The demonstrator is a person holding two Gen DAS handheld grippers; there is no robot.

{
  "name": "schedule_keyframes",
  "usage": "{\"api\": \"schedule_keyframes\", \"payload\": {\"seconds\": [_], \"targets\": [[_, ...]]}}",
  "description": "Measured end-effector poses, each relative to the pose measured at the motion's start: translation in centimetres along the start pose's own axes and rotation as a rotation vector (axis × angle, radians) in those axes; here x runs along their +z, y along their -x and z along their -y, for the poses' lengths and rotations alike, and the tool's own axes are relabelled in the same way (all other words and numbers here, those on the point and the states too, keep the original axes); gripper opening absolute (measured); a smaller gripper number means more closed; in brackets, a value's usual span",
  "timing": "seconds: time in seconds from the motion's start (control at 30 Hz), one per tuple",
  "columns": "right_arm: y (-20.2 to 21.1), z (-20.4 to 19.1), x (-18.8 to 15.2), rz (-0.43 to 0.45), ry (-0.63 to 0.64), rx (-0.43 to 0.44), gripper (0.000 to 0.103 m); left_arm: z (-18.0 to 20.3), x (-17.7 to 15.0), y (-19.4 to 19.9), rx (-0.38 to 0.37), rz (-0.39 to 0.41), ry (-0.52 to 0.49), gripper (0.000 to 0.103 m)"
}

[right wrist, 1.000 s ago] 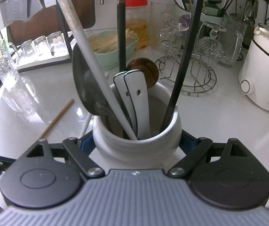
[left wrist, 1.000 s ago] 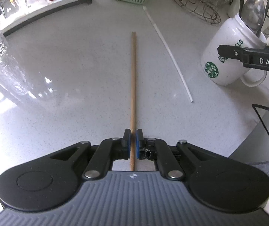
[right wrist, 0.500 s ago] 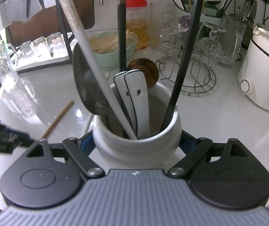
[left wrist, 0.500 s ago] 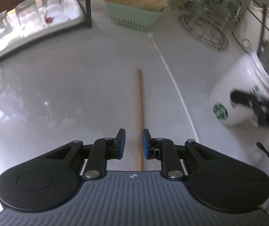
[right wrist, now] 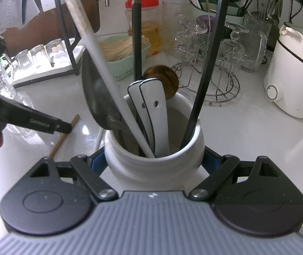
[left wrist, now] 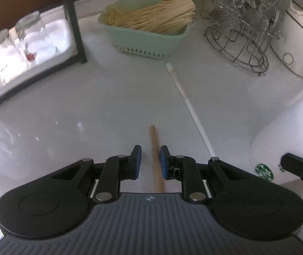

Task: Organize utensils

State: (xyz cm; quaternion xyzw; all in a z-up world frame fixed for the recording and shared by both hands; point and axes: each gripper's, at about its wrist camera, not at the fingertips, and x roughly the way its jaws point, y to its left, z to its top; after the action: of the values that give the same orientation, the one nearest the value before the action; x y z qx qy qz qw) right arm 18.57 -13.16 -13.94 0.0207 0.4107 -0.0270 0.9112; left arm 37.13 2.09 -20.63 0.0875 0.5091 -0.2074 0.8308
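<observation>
A wooden chopstick [left wrist: 156, 148] lies on the white counter [left wrist: 87, 110], its far end just past my left gripper [left wrist: 150, 162]. That gripper is open, and the stick runs between its blue pads [left wrist: 137, 161] without being pressed. A white chopstick [left wrist: 188, 104] lies to the right of it. My right gripper [right wrist: 154, 163] is shut on the white mug [right wrist: 153, 170], which holds a metal spoon [right wrist: 97, 99], two white ceramic spoons [right wrist: 151, 114], black chopsticks [right wrist: 137, 31] and a white one [right wrist: 100, 63]. In the right wrist view the left gripper's tip [right wrist: 64, 127] hovers over the wooden chopstick [right wrist: 65, 136].
A mint basket of bamboo sticks [left wrist: 149, 40] stands ahead. A wire rack with glasses [left wrist: 240, 40] and a white cooker [left wrist: 300, 42] are at the back right. Upturned glasses on a white tray [left wrist: 24, 42] sit behind a black frame post [left wrist: 75, 27] on the left.
My left gripper has let go of the wooden chopstick and slid forward along it toward its far end. The right gripper and the mug have stayed put.
</observation>
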Motion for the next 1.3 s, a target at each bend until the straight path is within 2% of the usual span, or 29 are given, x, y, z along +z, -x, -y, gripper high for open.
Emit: {"api": "schedule_keyframes", "payload": {"seconds": [0.27,0.43,0.67,0.97,1.3], "targets": [[0.0,0.0,-0.1,0.005,0.000,-0.003,0.091,0.8,1.3,-1.0,0.042,-0.021,-0.029,0.022],[0.0,0.1,-0.1,0.010,0.006,0.003,0.091,1.5,2.0,-1.3,0.052,-0.045,-0.037,0.009],[0.1,0.3,-0.2,0.015,0.024,0.017,0.091,2.5,2.1,-1.0,0.038,-0.048,-0.041,0.007],[-0.2,0.8,0.2,-0.004,0.060,0.059,0.091,3.4,2.2,3.3,0.031,0.011,0.006,0.007],[-0.7,0.7,0.7,0.007,0.110,0.108,0.091,4.2,0.8,10.6,0.001,0.144,0.120,0.007]]}}
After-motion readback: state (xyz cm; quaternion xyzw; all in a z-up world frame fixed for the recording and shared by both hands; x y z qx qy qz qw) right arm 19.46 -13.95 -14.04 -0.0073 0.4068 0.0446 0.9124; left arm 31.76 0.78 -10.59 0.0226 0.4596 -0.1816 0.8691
